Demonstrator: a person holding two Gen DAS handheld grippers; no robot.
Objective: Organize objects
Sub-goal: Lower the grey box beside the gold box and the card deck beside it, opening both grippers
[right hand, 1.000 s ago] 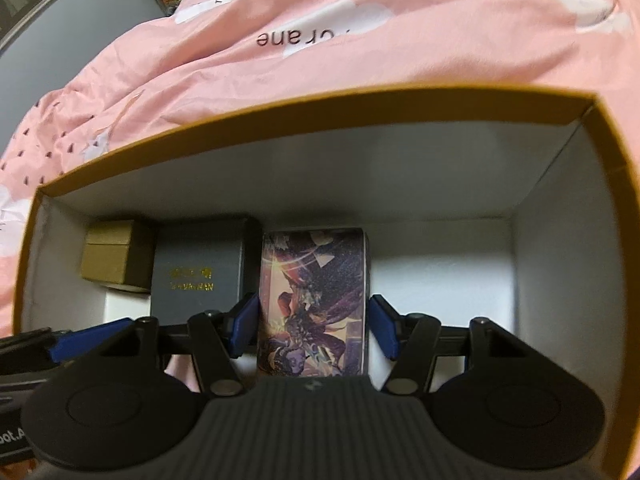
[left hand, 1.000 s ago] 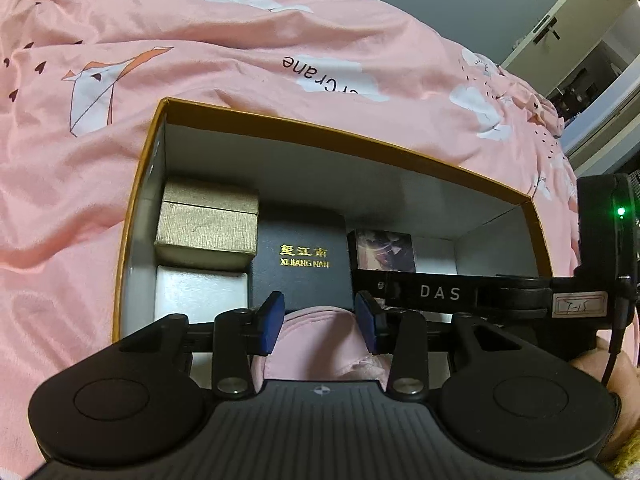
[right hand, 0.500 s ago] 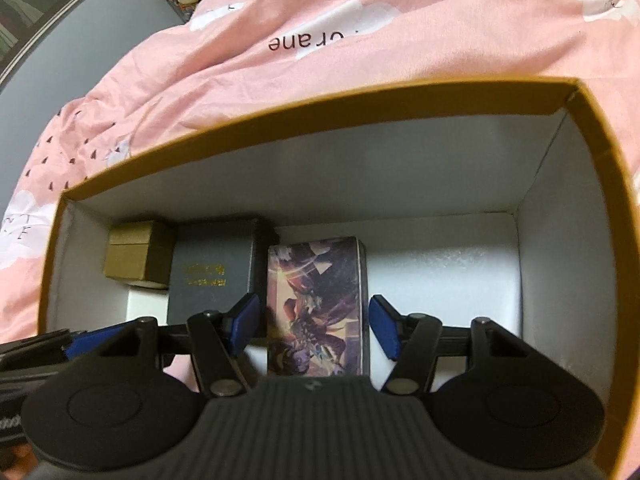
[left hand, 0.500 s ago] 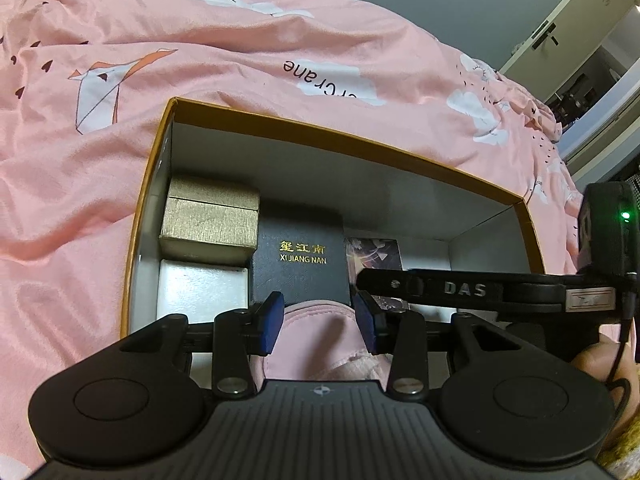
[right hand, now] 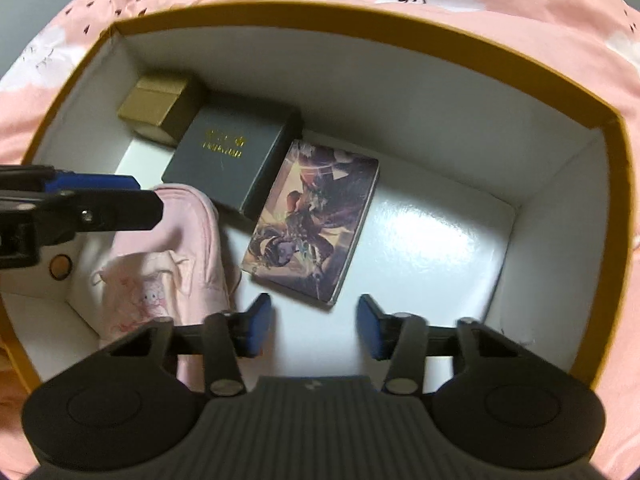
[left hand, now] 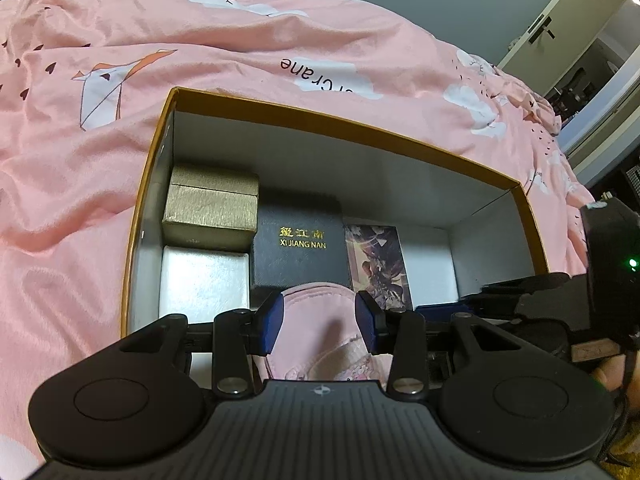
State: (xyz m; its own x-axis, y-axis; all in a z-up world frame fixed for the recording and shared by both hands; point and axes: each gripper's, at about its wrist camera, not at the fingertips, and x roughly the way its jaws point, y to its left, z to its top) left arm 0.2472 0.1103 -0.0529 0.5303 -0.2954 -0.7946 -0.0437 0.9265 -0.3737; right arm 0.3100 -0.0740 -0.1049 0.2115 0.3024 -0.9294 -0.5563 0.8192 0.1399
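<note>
Left wrist view: left gripper (left hand: 320, 322) pinches the pink pouch (left hand: 320, 328) between its blue pads, low at the near edge of the storage box (left hand: 344, 122); grip and pose unchanged over the last second. Inside sit the gold box (left hand: 212, 206), silver box (left hand: 204, 282), black "XI JIANG NAN" case (left hand: 300, 246) and illustrated card box (left hand: 378, 264). The right gripper (left hand: 532, 300) has swung aside; earlier it crossed the case.

Right wrist view: right gripper (right hand: 314, 326) hangs above the white box floor, jaws apart with nothing between them; they have just narrowed. The card box (right hand: 314, 226), between the pads a second ago, now lies flat and free beside the black case (right hand: 232, 160). Judgement: card box placed; the pouch (right hand: 160, 272) is next to release.
</note>
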